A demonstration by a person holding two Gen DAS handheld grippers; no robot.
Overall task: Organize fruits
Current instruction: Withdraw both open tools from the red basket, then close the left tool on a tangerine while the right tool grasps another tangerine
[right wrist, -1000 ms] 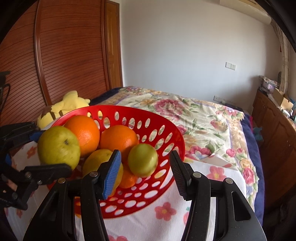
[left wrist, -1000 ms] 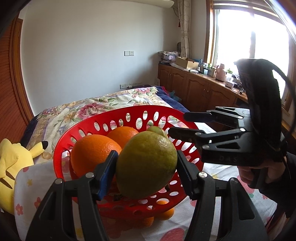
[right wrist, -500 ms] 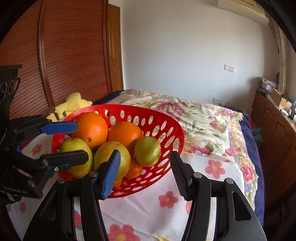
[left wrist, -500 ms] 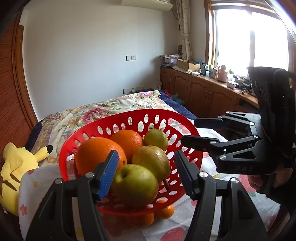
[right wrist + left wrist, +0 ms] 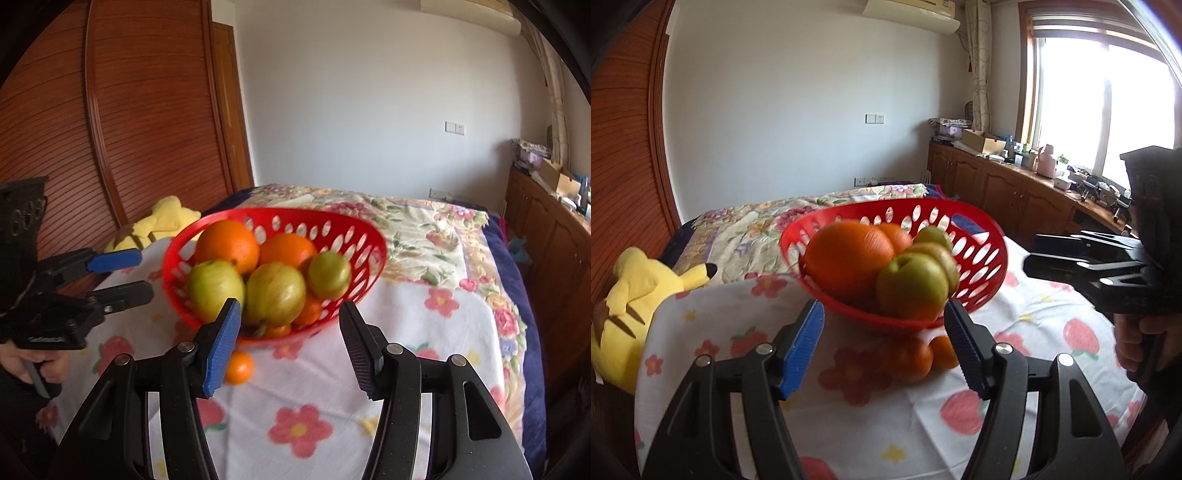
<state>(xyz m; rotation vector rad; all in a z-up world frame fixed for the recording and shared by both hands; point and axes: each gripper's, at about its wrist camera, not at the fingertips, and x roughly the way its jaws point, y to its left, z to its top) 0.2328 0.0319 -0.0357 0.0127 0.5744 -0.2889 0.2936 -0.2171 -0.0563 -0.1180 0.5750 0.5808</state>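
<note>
While both grippers' fingers gape empty, left [image 5: 884,347] opening, cloth [image 5: 314,398] lies bare before basket [image 5: 369,236].

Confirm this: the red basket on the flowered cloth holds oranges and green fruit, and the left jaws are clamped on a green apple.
Wrong on the grip. The left gripper holds nothing; its jaws are opening, and the green apple lies in the red basket, as the left wrist view shows. The rest stands.
</note>
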